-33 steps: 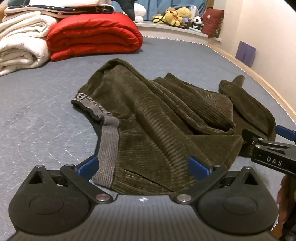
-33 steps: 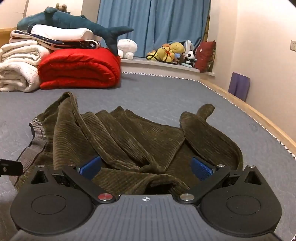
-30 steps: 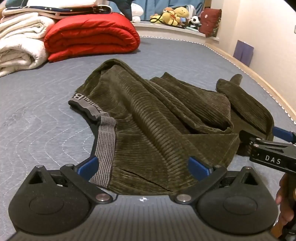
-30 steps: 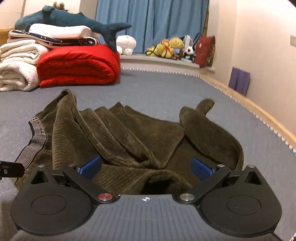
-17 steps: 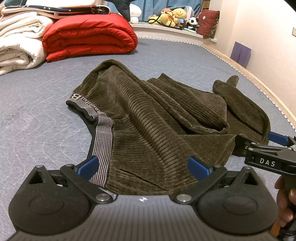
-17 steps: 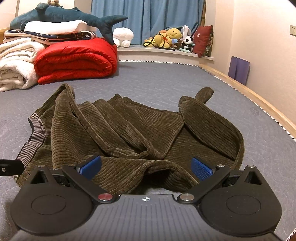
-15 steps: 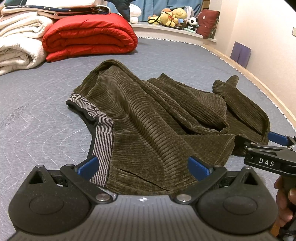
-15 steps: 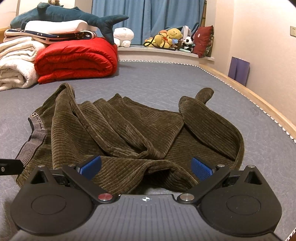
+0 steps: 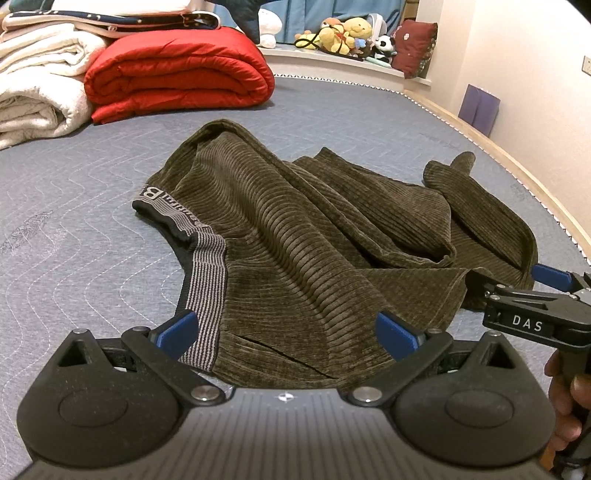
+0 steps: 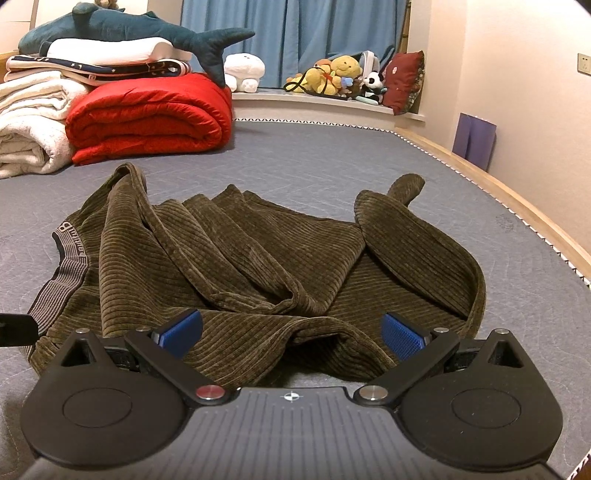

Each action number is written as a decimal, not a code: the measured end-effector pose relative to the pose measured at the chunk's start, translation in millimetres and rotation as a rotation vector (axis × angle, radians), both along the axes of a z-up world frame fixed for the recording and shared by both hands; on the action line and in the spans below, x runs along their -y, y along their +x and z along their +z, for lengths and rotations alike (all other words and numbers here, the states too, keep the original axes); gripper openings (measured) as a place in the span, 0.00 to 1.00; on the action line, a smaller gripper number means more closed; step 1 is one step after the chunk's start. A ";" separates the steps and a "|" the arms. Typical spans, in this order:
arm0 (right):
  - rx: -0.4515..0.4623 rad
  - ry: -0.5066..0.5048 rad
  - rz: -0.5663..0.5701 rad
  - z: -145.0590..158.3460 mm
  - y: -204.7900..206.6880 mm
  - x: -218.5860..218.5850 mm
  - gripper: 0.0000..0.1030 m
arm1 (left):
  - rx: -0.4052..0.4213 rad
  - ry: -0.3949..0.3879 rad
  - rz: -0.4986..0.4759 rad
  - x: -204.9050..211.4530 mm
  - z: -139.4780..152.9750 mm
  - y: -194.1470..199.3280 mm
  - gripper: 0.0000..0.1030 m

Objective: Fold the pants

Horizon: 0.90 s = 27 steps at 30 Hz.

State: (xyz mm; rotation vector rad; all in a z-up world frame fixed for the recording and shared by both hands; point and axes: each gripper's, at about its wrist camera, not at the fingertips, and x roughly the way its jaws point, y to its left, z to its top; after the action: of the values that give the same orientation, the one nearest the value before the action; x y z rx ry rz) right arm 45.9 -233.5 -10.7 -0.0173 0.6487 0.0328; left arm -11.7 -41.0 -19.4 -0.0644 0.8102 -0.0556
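Olive-green corduroy pants [image 9: 303, 236] [image 10: 236, 258] lie crumpled on the grey quilted bed, with a grey striped waistband [image 9: 205, 280] [image 10: 61, 284] at the left. My left gripper [image 9: 286, 328] stands open at the near edge of the cloth, beside the waistband, nothing between its blue pads. My right gripper [image 10: 291, 330] is open too, low over a rumpled near fold; in the left wrist view it appears at the right edge as a black tool [image 9: 532, 314] marked DAS, held by a hand. One pant leg [image 10: 417, 247] curls away to the right.
A rolled red quilt [image 10: 147, 114] and white blankets [image 10: 29, 122] are stacked at the back left, a plush shark [image 10: 122, 26] on top. Stuffed toys [image 10: 340, 77] line the window ledge. The bed's wooden edge [image 10: 517, 206] runs along the right by the wall.
Both grippers have drawn back slightly toward me, so the pants sit a little farther off in both views. The cloth has not moved, and both grippers stay open.
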 end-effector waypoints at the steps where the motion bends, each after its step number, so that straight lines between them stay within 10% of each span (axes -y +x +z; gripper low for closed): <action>1: 0.005 -0.002 -0.003 0.5 -0.2 -0.2 0.99 | 0.001 0.003 -0.003 0.0 -0.3 0.0 0.96; 14: 0.055 0.027 0.028 9.2 -8.0 -6.7 0.89 | 0.009 -0.028 -0.095 8.8 1.0 -1.7 0.60; 22: 0.134 0.109 0.081 16.9 -16.7 -4.4 0.42 | 0.051 -0.079 -0.166 -3.5 21.6 5.3 0.23; 27: 0.176 0.093 0.111 17.9 -16.9 -9.0 0.41 | 0.096 -0.118 -0.157 -57.4 50.6 31.4 0.24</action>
State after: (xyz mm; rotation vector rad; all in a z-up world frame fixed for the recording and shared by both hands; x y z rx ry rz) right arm 29.0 -224.5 7.2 0.0338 0.4687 0.1665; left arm 19.7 16.4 31.2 -0.1091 0.7144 -0.2533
